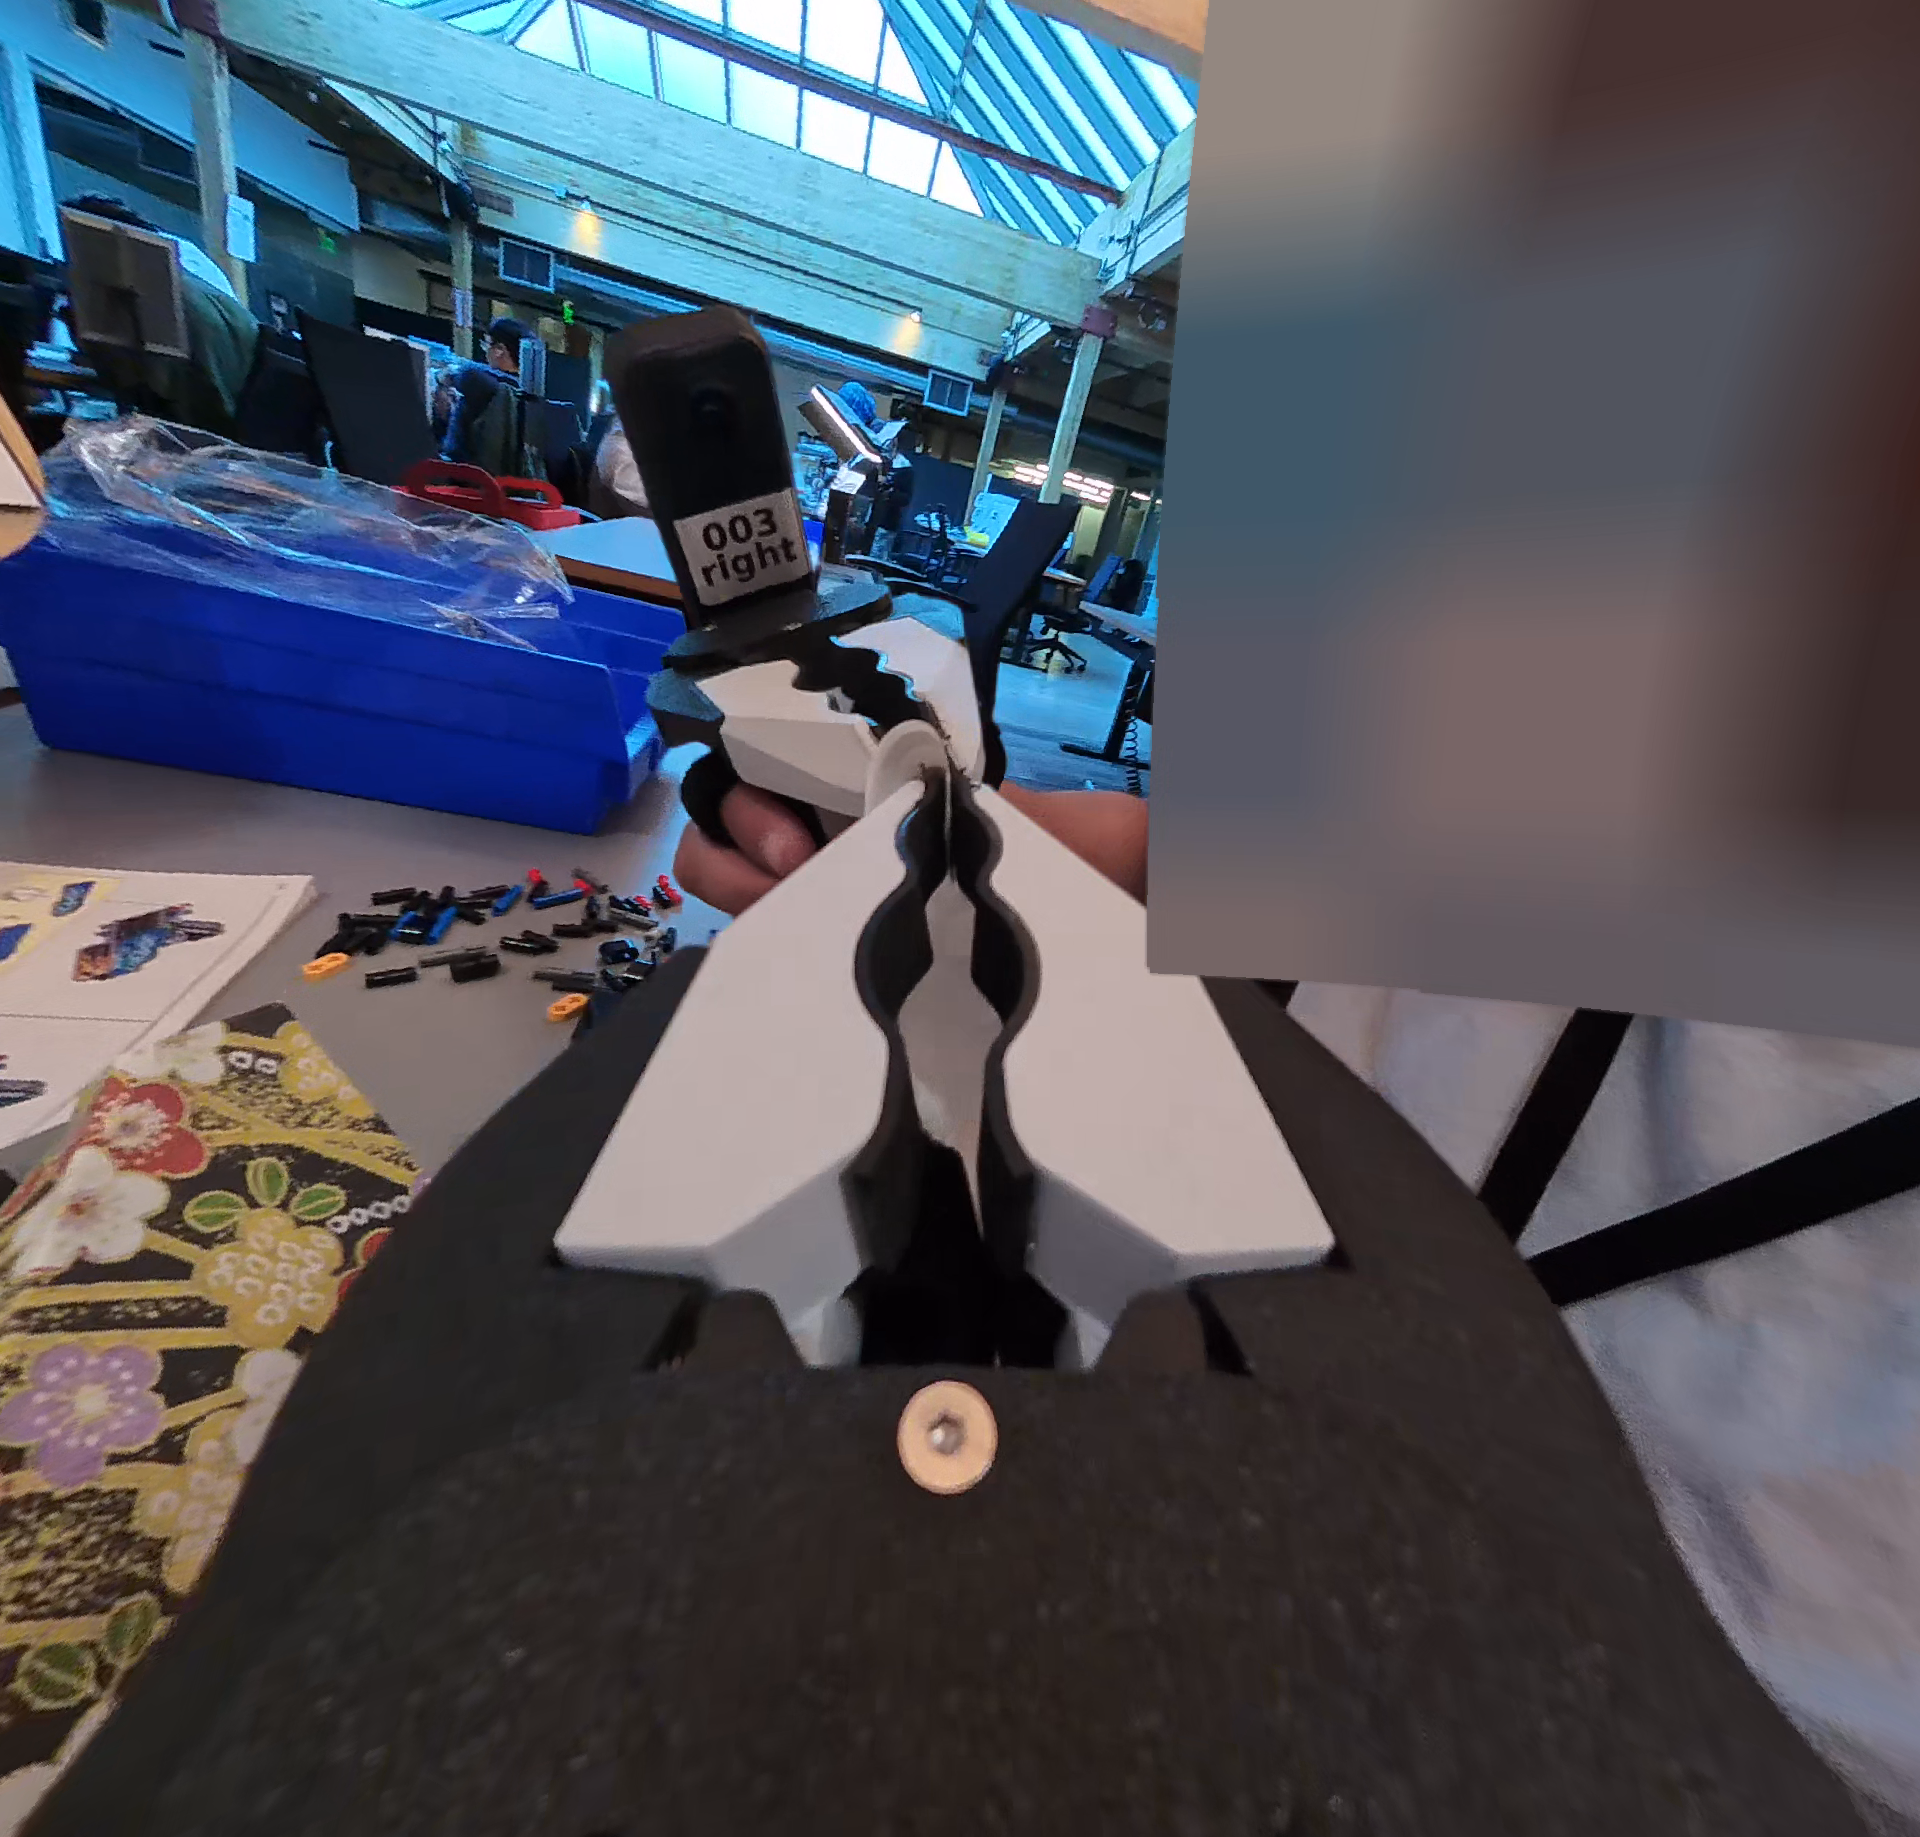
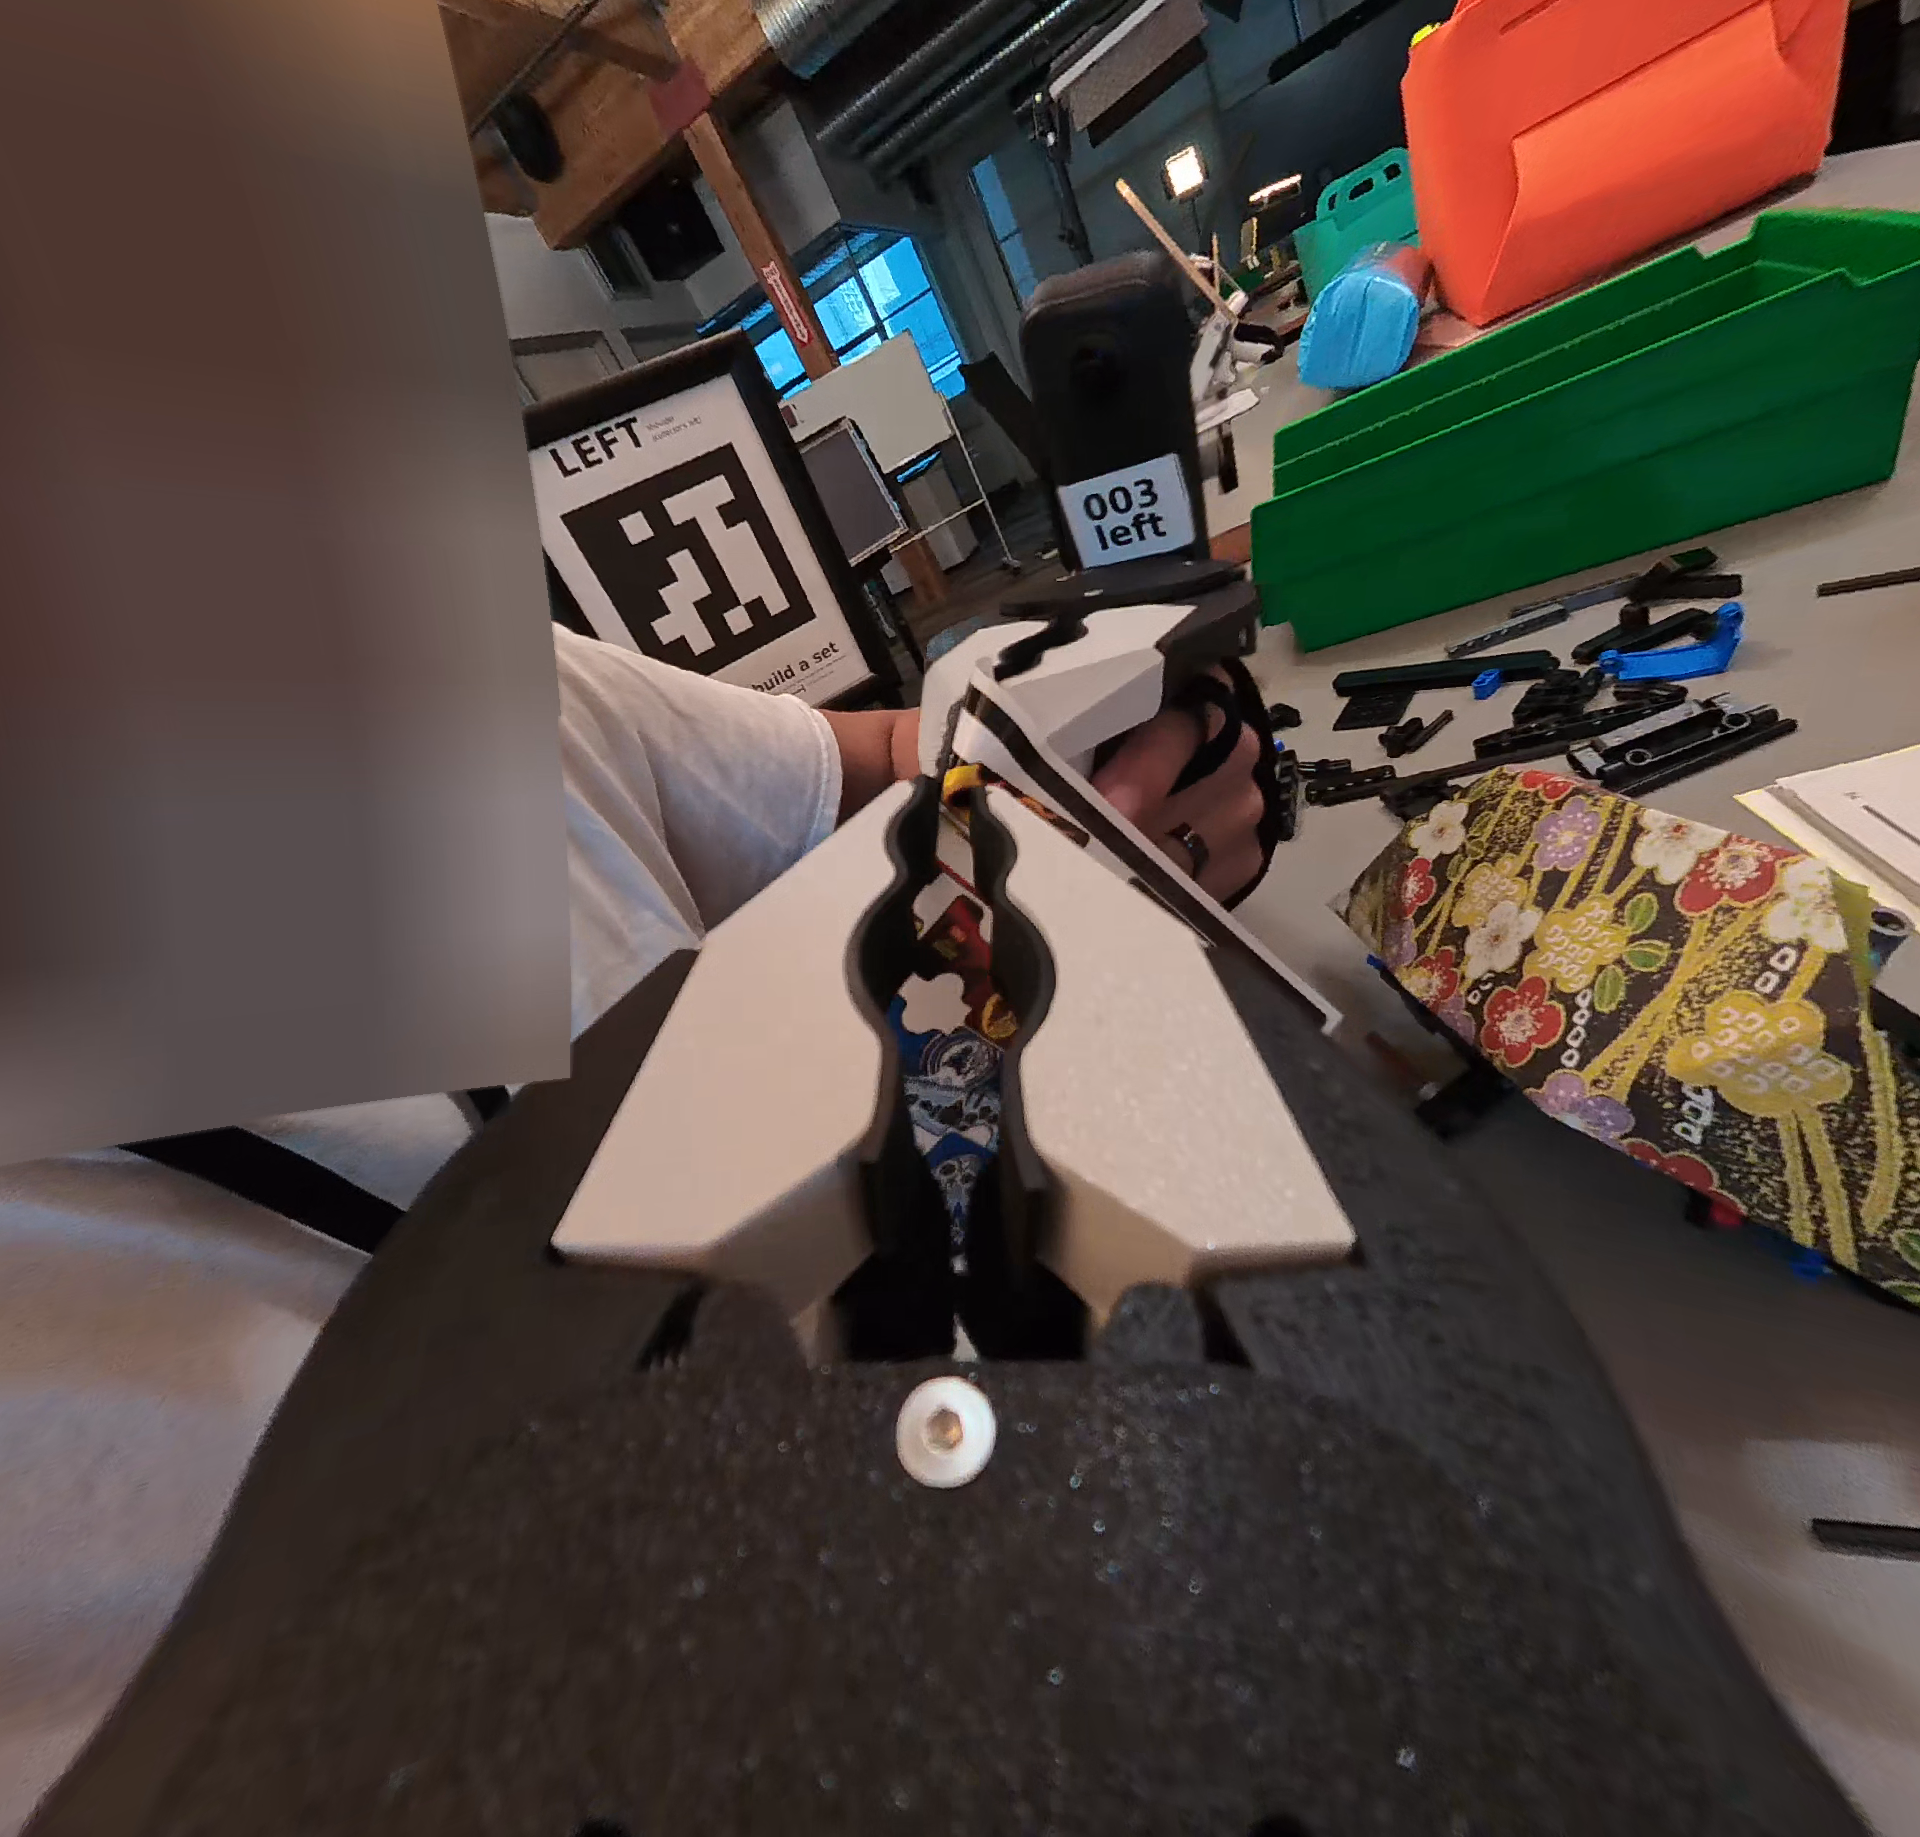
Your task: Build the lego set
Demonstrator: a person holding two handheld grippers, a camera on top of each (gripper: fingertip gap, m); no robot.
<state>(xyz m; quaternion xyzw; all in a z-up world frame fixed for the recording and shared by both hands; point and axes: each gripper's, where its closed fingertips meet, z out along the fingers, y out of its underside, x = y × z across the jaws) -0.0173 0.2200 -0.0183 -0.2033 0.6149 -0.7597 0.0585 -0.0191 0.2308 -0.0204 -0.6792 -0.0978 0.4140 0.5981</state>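
My left gripper (image 1: 943, 800) and my right gripper (image 2: 951, 790) are raised above the table and meet tip to tip. Each is shut on the same thin printed sheet (image 2: 956, 1049), which is colourful on one side and white on the other. In the left wrist view the sheet (image 1: 948, 831) shows edge-on between the tips, with the right gripper (image 1: 883, 717) just behind. In the right wrist view the left gripper (image 2: 971, 717) faces me. Loose black, blue and orange lego pieces (image 1: 499, 935) lie on the grey table, with longer beams (image 2: 1621, 707) beyond.
An instruction booklet (image 1: 125, 946) lies at the left. A floral cloth (image 2: 1621, 1008) covers something with blue and black parts. A blue bin (image 1: 312, 686), a green bin (image 2: 1579, 478), an orange case (image 2: 1621, 104) and a framed sign (image 2: 686, 551) stand around. Only a small space, under 4 cm, lies between the two pairs of fingers.
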